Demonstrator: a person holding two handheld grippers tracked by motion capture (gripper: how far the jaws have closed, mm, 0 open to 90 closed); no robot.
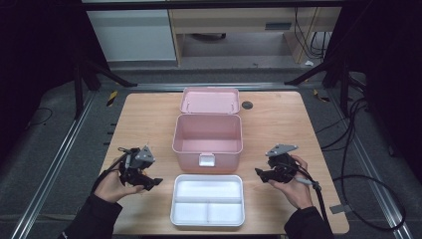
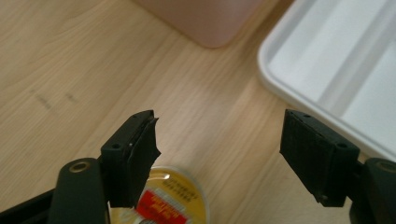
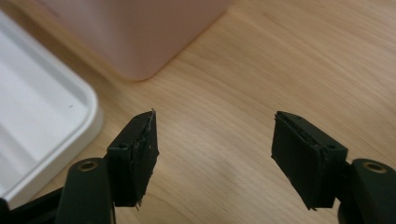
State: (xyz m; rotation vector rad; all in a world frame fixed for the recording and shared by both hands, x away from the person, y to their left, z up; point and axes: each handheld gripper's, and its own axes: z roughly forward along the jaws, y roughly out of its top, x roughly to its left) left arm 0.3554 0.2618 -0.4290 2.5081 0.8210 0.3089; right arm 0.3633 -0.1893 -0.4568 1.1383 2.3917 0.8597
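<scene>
White tray (image 1: 207, 200) between both grippers, outside open jaws.

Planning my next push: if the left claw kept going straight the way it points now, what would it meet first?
Probably the white tray: the left claw, open and empty, points across bare table toward the tray's near rim, with the pink box farther on. Depth is unclear.

A matt, pale wood-grain table (image 1: 278, 124) carries a smooth pink plastic box (image 1: 207, 135) and a glossy white plastic tray (image 1: 207, 200). The grippers' black pads (image 3: 140, 156) look rough and frayed at the edges.
</scene>
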